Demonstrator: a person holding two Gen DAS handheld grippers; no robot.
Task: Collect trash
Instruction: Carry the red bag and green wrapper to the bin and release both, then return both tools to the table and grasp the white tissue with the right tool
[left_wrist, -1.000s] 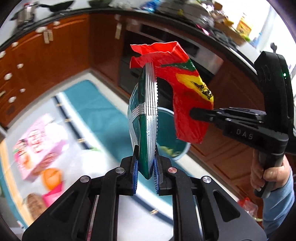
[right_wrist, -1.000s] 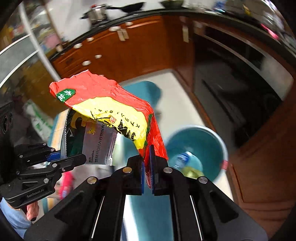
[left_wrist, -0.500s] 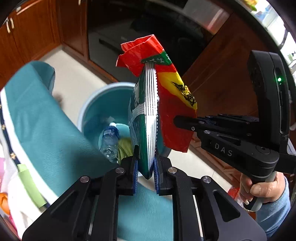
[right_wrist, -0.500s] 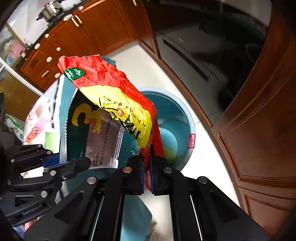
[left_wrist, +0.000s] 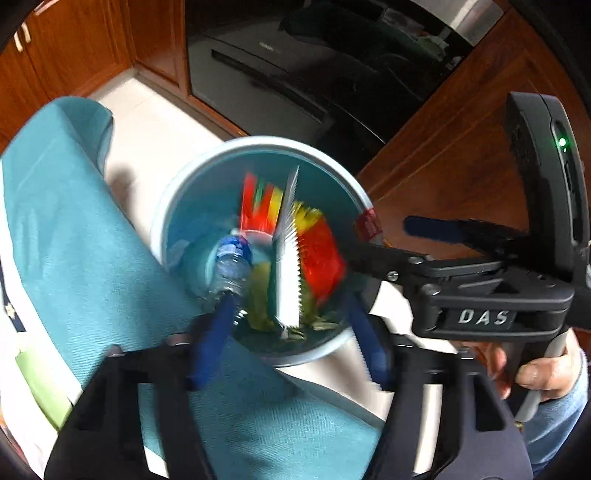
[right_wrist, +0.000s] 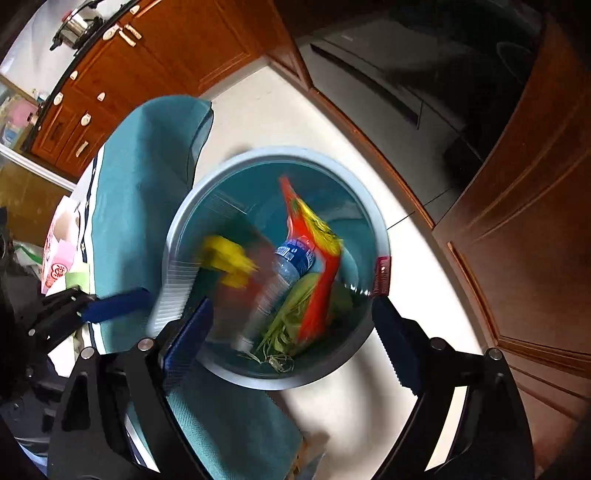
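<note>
Both wrappers gone from the jaws since half a second ago, now blurred inside the blue bin (left_wrist: 258, 354). Earlier clamped upright in narrow grips; now loose and dropping.

Left gripper (left_wrist: 291, 332): jaws opening, spread wide, blue pads apart with nothing pressed between them. Right gripper (right_wrist: 291, 343): jaws opening too, wide apart, nothing gripped. Both aimed steeply down over the mouth of the bin.

Silver-edged wrapper (left_wrist: 288, 280) seen streaked within the bin, just beyond the left pads, in the left wrist view; in the right wrist view a smeared silver and yellow shape (right_wrist: 221, 266) at the bin's left wall. Red and yellow wrapper (right_wrist: 317, 266) standing on edge deeper in the bin, beside a clear plastic bottle (right_wrist: 288, 266) with a blue label. Green leafy scraps (right_wrist: 288, 325) at the bottom, under both.

Bin on a pale tiled floor (right_wrist: 258, 110), its near rim against a teal cloth (left_wrist: 74, 229). Brown wooden cabinets (right_wrist: 177, 40) and a dark oven front (left_wrist: 295, 74) behind. Hand (left_wrist: 539, 373) in a blue sleeve wrapped around the right gripper's handle at the right edge of the left wrist view.
</note>
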